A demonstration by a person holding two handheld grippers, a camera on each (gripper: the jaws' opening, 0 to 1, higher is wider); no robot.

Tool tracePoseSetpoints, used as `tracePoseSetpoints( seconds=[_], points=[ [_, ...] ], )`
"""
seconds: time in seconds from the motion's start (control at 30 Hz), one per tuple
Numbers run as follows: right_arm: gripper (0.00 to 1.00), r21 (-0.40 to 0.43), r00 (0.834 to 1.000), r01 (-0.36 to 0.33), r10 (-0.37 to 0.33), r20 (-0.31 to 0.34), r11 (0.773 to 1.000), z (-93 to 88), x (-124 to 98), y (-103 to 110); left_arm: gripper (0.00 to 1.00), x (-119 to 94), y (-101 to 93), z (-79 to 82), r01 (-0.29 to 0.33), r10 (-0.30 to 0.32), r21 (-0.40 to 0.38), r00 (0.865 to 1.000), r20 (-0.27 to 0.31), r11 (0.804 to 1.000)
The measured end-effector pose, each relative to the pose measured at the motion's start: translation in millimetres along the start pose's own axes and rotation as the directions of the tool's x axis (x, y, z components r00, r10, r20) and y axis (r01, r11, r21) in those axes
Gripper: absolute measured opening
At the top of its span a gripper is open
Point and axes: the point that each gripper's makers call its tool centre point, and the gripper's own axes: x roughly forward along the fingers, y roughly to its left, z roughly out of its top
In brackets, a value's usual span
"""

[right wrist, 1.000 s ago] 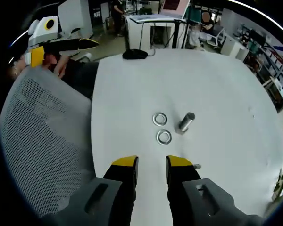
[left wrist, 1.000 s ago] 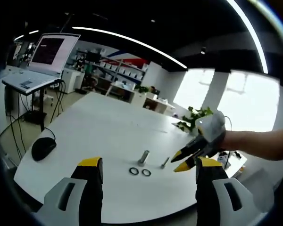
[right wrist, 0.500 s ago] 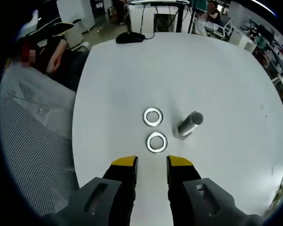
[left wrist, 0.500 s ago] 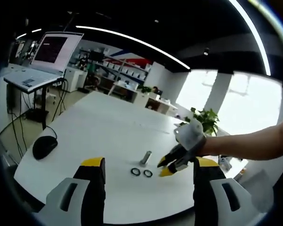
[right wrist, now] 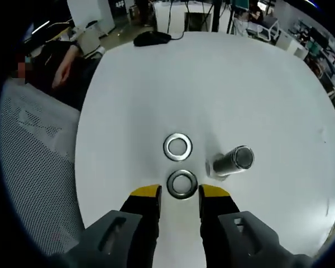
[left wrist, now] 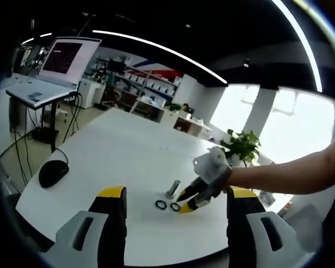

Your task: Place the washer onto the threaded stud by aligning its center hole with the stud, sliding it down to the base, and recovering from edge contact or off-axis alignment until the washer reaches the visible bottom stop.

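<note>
No readable writing anywhere; laptop screen [left wrist: 60,57] glowing at upper left in the left gripper view, text too small to make out.

Right gripper [right wrist: 179,194] poised low over the white counter [right wrist: 223,78], yellow-tipped fingers [right wrist: 145,193] apart, with the nearer washer [right wrist: 182,184] lying flat just ahead of the tips and partly between them, not clamped. Second washer [right wrist: 177,146] flat on the counter just beyond the first, the two close but apart. Threaded stud [right wrist: 233,161] standing upright just right of both washers, separate from them, nothing on it.

Left gripper [left wrist: 173,195] held back near the counter's near edge, fingers [left wrist: 111,196] wide apart and holding nothing. Seen from there: right gripper [left wrist: 185,201] reaching in from the right, tips down beside the washers [left wrist: 161,205] and the stud [left wrist: 172,187], a forearm [left wrist: 290,173] trailing behind.

Broad bare counter all round the parts. Black mouse [left wrist: 52,173] well away near the left edge; same mouse [right wrist: 152,38] at the far edge in the right gripper view. Grey mesh chair back [right wrist: 36,167] against the counter edge to the left. Potted plant [left wrist: 243,147] beyond the far side.
</note>
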Motion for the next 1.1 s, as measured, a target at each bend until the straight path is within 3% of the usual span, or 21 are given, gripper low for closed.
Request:
tracePoseSetpoints(
  seconds=[0.07, 0.13, 0.57, 0.77, 1.1],
  points=[
    [0.27, -0.053, 1.000, 0.016, -0.016, 0.005, 0.998, 1.4, 1, -3, 0.72, 0, 0.6, -0.6, -0.003, 0.003, 0.001, 1.000, -0.004, 1.000],
    [0.27, -0.017, 1.000, 0.008, -0.008, 0.003, 1.000, 1.2, 1, -3, 0.72, 0, 1.0, -0.6, -0.004, 0.004, -0.001, 1.000, -0.004, 1.000],
    [0.23, -0.049, 1.000, 0.003, -0.003, 0.003, 0.999, 1.7, -1, -4, 0.71, 1, 3.6, 0.1, -0.014, 0.014, -0.006, 1.000, 0.000, 1.000],
    [0.23, -0.043, 0.999, -0.007, 0.008, 0.035, 0.999, 10.1, -13, 0, 0.71, 1, 3.0, -1.3, -0.010, 0.010, -0.002, 1.000, -0.008, 1.000],
    [0.23, -0.049, 0.999, -0.001, 0.003, 0.036, 0.999, 15.2, -33, -4, 0.71, 2, 2.2, -2.5, -0.003, 0.003, 0.005, 1.000, -0.013, 1.000]
  ],
)
